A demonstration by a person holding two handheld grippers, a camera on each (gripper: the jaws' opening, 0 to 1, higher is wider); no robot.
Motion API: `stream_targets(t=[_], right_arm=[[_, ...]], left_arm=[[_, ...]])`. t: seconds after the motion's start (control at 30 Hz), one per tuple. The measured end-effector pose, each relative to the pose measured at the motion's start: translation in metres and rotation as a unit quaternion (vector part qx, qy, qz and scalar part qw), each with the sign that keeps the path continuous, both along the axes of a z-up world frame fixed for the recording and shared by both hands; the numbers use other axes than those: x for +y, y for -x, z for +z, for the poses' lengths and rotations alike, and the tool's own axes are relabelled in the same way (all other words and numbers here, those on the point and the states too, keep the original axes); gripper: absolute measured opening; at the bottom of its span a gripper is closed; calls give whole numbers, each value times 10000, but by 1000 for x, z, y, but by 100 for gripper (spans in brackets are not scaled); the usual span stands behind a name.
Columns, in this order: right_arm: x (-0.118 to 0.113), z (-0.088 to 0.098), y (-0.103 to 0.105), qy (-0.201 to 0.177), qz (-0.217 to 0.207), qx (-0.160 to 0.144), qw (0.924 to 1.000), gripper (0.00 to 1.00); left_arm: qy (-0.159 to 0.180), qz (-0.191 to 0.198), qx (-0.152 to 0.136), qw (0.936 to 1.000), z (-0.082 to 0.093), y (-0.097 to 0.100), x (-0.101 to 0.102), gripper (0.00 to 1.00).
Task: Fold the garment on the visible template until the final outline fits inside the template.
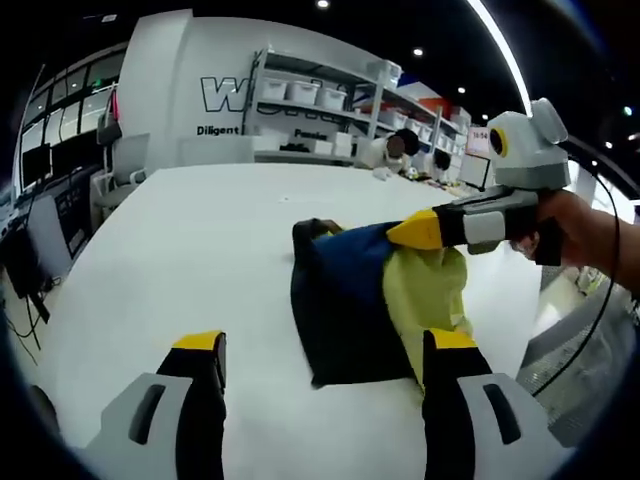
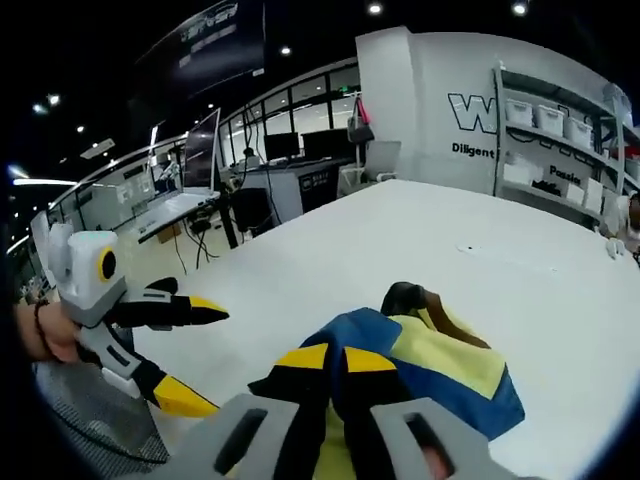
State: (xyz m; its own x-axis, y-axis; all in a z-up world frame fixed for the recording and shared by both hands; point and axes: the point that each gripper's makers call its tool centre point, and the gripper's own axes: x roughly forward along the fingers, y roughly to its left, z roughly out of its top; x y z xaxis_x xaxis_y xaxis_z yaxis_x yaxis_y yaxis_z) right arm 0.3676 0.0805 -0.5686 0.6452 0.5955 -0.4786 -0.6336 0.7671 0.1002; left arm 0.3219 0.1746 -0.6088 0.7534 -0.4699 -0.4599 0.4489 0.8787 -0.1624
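Observation:
A dark blue and yellow garment (image 1: 345, 310) lies bunched on the white table (image 1: 200, 250), its yellow part lifted on the right side. My right gripper (image 1: 410, 232) reaches in from the right, held by a hand, and is shut on the cloth where blue meets yellow. In the right gripper view its yellow-tipped jaws (image 2: 337, 360) stand close together with the garment (image 2: 450, 375) pinched between them. My left gripper (image 1: 325, 345) is open, with the garment's near edge lying between its jaws below them. In the right gripper view the left gripper (image 2: 215, 360) hovers open at the table's left edge.
Shelves with white bins (image 1: 320, 100) stand behind the table's far end, where a person (image 1: 400, 145) sits. Desks with monitors (image 2: 200, 150) and chairs line the left side. A wide stretch of bare white table (image 2: 500, 260) runs beyond the garment.

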Motion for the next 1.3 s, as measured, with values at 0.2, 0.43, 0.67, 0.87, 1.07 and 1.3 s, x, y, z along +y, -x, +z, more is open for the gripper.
stream_targets(t=[0.2, 0.43, 0.67, 0.87, 1.07, 1.3], right_arm=[[-22, 6, -2, 430, -181, -315, 9984, 0], [-43, 11, 0, 401, -380, -353, 9979, 0], [-65, 11, 2, 281, -677, -311, 9968, 0], [-81, 11, 3, 124, -927, -246, 9953, 0], [-101, 4, 2, 48, -1166, -157, 9930, 0], [-119, -4, 5, -104, -1436, -33, 9896, 0]], left_arm=[[160, 51, 27, 9999, 2, 0, -1, 72], [113, 8, 67, 9999, -1, 2, -2, 69], [23, -11, 65, 10000, -2, 2, -2, 63], [-25, -57, 97, 9999, -5, 1, -4, 62], [-207, -289, 16, 9994, -5, 0, -13, 59], [-526, -754, 54, 9957, -12, -2, -26, 63]])
